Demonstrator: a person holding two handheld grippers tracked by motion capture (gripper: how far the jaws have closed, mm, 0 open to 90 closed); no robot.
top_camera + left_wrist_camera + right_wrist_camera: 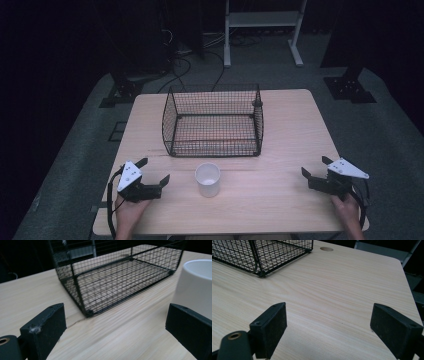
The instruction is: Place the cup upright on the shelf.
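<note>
My left tool (pixel 153 171) and right tool (pixel 315 166) both gape, holding nothing. The cup (pixel 207 179) stands upright on the bench (pixel 290 130), just before the basket (pixel 213 121). It looks light, smooth, tippy; I'd pinch its wall mid-height.

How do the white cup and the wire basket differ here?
The white cup is small, round and solid-walled; the wire basket is large, rectangular, black open mesh. The cup stands at the near side between the left gripper and right gripper; the basket sits farther back. Both stand upright, open-topped and empty.
</note>
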